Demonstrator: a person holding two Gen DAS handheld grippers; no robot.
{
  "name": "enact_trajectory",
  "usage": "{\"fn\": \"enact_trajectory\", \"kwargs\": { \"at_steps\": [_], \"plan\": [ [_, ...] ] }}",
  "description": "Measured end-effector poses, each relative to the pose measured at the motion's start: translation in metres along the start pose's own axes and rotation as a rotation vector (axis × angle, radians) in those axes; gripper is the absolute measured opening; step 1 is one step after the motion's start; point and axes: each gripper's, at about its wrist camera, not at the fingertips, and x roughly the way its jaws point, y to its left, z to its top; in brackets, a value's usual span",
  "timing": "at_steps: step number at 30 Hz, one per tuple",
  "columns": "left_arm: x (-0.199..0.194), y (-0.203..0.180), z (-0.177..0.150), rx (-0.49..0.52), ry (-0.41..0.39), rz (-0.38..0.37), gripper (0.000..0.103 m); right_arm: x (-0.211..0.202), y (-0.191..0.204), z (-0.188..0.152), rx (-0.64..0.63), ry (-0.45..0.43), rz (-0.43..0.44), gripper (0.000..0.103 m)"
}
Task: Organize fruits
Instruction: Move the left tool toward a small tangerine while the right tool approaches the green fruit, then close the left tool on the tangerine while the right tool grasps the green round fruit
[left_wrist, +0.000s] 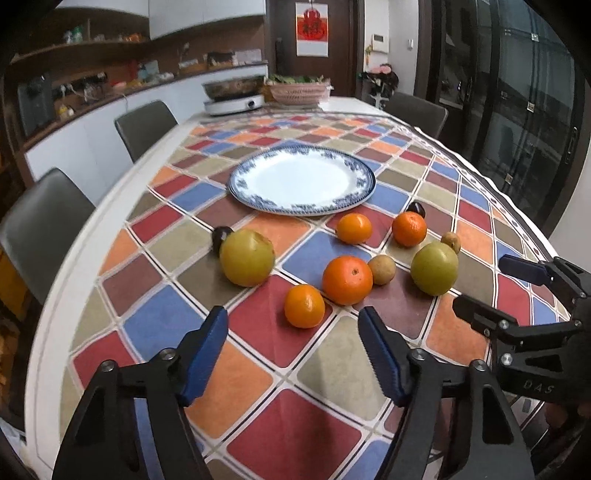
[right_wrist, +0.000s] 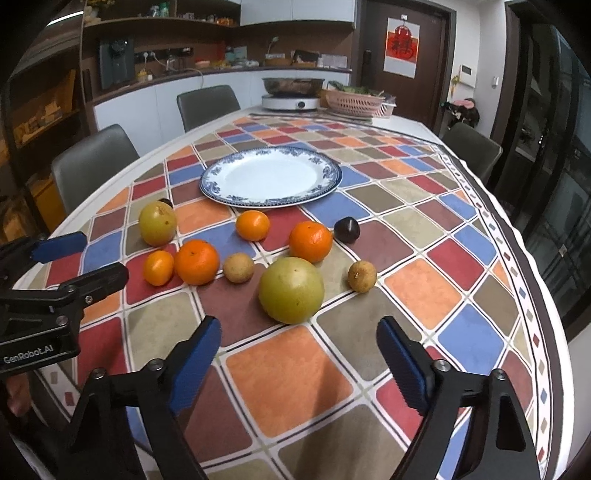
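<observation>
Left tongs (left_wrist: 291, 354) stood part open and empty, small orange (left_wrist: 304, 306) just above centre; right tongs (right_wrist: 299, 354) likewise, green fruit (right_wrist: 291, 290) above, plate (right_wrist: 221, 177) beyond

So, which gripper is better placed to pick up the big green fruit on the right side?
The right gripper. The big green fruit lies straight ahead of its open jaws, close by. The left gripper faces a small orange instead, with that green fruit off to its right.
</observation>
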Motion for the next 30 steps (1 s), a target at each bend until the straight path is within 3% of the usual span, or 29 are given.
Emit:
{"fn": "enact_trajectory", "kwargs": {
  "at_steps": [15, 21, 25, 30],
  "plan": [
    [0.044, 0.000, 0.006, 0.039, 0.095, -0.008, 0.056, 0.037, -0.008, 0.011, 0.017, 0.112, 0.041, 0.064],
    [0.054, 0.004, 0.008, 0.030, 0.116, -0.017, 0.044, 0.047, -0.007, 0.015, 0.009, 0.141, 0.055, 0.061],
    [0.056, 0.004, 0.009, 0.026, 0.120, -0.034, 0.043, 0.053, -0.007, 0.018, 0.010, 0.157, 0.070, 0.060],
    [0.058, 0.003, 0.010, 0.027, 0.128, -0.058, 0.032, 0.057, -0.008, 0.019, 0.014, 0.166, 0.080, 0.060]
  ]
}}
